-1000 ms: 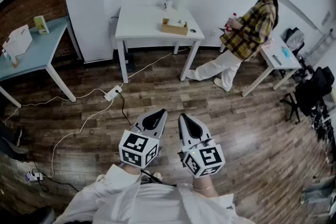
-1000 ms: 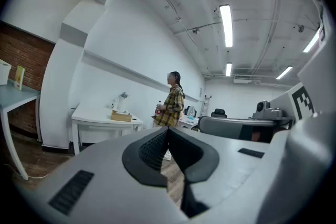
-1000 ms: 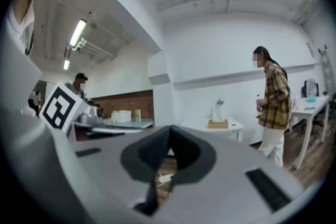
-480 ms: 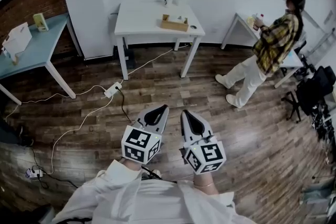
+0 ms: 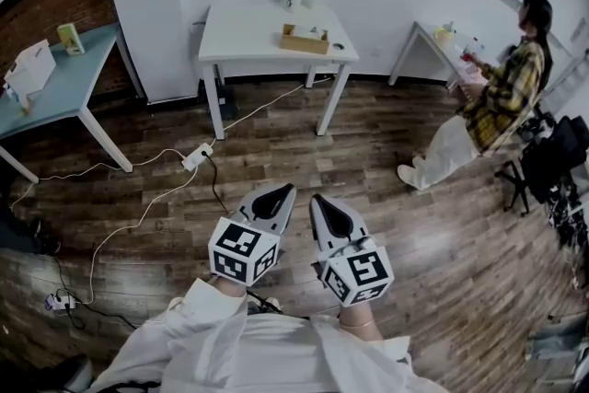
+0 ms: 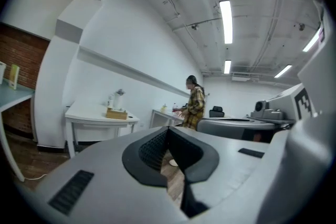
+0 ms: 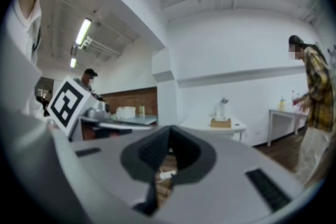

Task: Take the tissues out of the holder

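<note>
The wooden tissue holder (image 5: 305,40) stands on the white table (image 5: 248,32) across the room, with white tissue showing in its top. It also appears small and distant in the left gripper view as the holder (image 6: 116,114) and in the right gripper view as the holder (image 7: 221,123). Both grippers are held side by side close to my body, far from that table. My left gripper (image 5: 276,194) (image 6: 168,128) is shut with nothing in it. Beside it, the right gripper (image 5: 327,207) (image 7: 169,128) is likewise shut and holds nothing.
A person in a plaid shirt (image 5: 502,97) stands at the small white table (image 5: 433,37) on the right. A power strip (image 5: 196,161) with cables lies on the wooden floor between me and the table. A blue table (image 5: 64,78) stands at the left.
The person in the plaid shirt has walked from beside the white table to the far right. Both grippers have stayed almost still.
</note>
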`<action>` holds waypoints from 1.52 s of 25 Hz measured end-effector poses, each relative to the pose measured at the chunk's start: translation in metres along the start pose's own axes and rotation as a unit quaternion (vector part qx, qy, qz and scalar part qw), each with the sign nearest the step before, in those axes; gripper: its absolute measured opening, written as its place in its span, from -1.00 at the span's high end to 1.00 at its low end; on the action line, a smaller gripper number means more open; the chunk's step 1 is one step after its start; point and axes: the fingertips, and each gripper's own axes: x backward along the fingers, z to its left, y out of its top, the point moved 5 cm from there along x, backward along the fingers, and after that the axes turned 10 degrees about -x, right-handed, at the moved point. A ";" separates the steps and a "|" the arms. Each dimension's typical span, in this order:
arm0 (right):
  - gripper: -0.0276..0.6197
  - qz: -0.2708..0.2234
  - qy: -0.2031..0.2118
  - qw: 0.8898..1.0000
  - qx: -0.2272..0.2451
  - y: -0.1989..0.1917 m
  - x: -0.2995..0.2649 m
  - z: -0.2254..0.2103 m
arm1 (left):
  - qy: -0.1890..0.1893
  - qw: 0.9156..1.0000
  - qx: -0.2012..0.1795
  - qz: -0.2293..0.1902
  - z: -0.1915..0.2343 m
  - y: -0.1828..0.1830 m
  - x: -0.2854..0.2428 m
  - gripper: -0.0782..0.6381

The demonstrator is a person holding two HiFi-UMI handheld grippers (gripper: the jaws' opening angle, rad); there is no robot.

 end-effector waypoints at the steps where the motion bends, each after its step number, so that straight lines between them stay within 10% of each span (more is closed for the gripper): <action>1: 0.89 0.000 0.005 1.000 -0.001 -0.001 0.000 -0.001 | -0.019 1.000 0.003 -0.007 -0.004 0.001 -0.001 0.73; 17: 0.89 0.006 0.005 1.000 -0.027 -0.008 -0.040 -0.059 | -0.007 1.000 0.027 0.001 0.020 -0.019 -0.064 0.73; 38: 0.89 -0.009 -0.060 0.998 0.003 0.069 -0.275 -0.179 | -0.047 0.999 -0.005 -0.013 0.227 0.033 -0.250 0.73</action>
